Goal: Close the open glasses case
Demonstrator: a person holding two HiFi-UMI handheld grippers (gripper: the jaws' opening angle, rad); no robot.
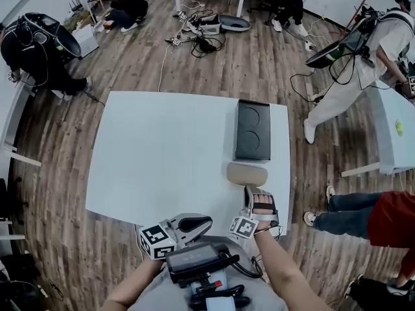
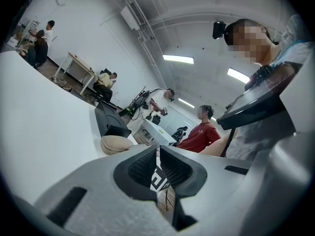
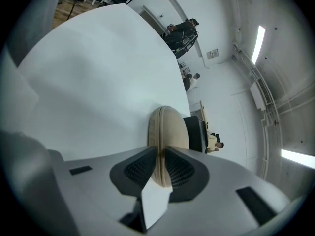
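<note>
The beige glasses case [image 1: 246, 173] lies on the white table [image 1: 162, 154] near its front right, lid down with only a seam showing. My right gripper [image 1: 251, 190] sits just in front of the case's near side, pointing at it. In the right gripper view the case [image 3: 168, 129] rises right beyond the gripper [image 3: 159, 168], whose jaws stand shut with a thin slit between the pads. My left gripper [image 1: 198, 223] hangs off the table's front edge, shut and empty. From the left gripper view [image 2: 158, 167] the case [image 2: 117, 144] is seen off to the left.
A black rectangular box [image 1: 252, 129] with two round dents lies just behind the case, also seen as a black box [image 2: 106, 122]. People stand and sit around the room. Cables and gear lie on the wood floor [image 1: 194, 41] behind the table. Another white table [image 1: 392, 131] stands at right.
</note>
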